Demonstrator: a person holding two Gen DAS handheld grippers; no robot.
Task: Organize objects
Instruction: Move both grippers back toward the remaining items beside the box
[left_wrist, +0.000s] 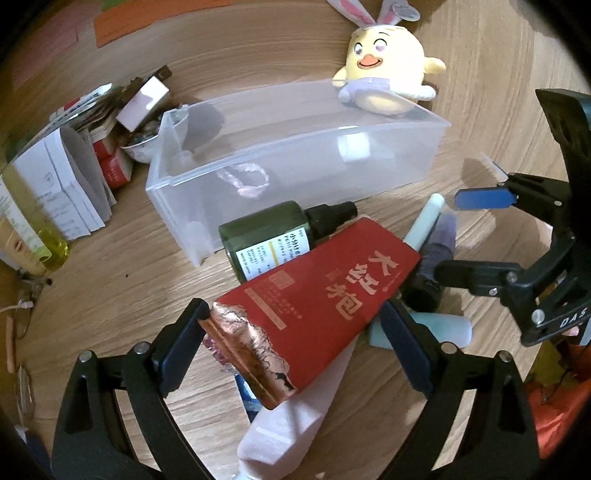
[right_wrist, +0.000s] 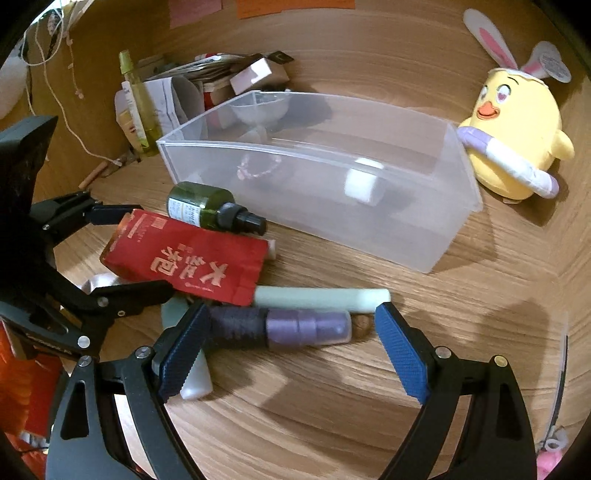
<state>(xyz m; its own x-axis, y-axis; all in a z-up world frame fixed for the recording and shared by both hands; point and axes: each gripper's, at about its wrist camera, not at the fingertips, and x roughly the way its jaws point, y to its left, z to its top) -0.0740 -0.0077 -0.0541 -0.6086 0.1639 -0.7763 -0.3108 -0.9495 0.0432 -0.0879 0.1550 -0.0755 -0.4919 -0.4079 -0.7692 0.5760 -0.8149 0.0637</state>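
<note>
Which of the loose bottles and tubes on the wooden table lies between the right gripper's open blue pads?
The purple cylindrical bottle with the dark cap. The right gripper straddles it without touching; the dark green spray bottle and pale green tube lie beyond.

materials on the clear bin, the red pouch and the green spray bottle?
Rectangular translucent bin: looks like rigid frosted plastic; the items inside show blurred through its walls.
Red pouch with gold lettering: probably foil-lined paper or film; its torn end shines coppery and crinkled.
Dark green spray bottle: likely tinted glossy plastic, possibly glass; smooth highlights, black matte cap, paper-looking label.
</note>
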